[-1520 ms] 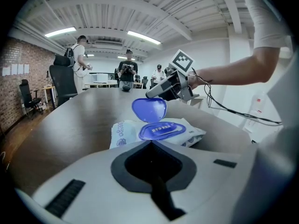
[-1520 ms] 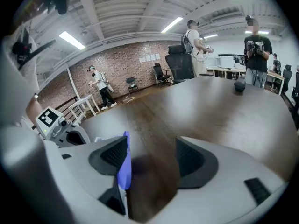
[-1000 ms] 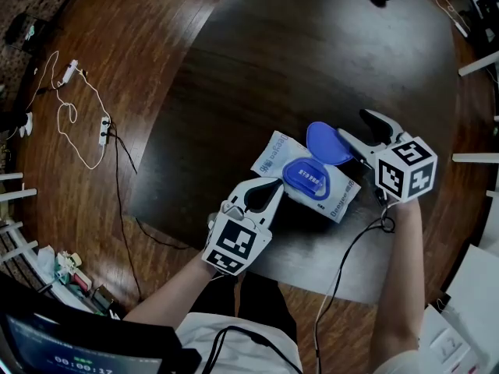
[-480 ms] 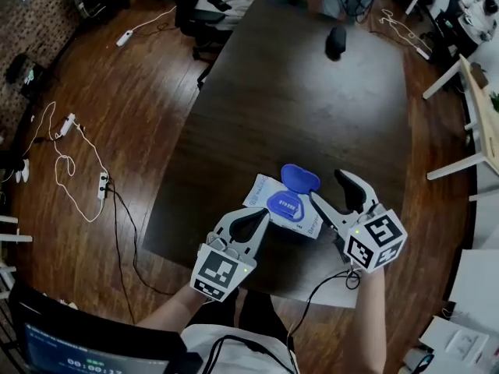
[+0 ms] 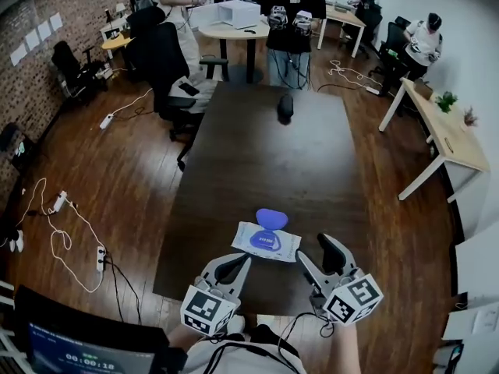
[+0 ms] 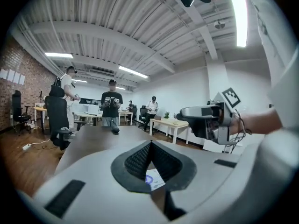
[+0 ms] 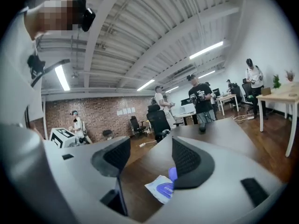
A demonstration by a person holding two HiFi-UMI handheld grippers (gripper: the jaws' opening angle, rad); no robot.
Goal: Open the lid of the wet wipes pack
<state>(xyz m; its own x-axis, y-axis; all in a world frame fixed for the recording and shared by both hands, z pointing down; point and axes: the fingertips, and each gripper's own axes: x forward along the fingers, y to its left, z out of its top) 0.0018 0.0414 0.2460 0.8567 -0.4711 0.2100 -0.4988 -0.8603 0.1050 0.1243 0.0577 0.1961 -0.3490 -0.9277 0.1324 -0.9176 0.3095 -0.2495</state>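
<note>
L tongs (image 5: 242,260) shut, empty, near the wipes pack (image 5: 267,242). R tongs (image 5: 313,248) wide apart, just closed a little, nothing between. Pack's lid (image 5: 271,217) is up.

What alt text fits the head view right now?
A wet wipes pack lies on a dark table, its blue lid flipped open. Nearer the camera, both clear of it, are the left gripper, jaws together, and the right gripper, jaws apart, empty, just closing slightly. People stand beyond the table.
</note>
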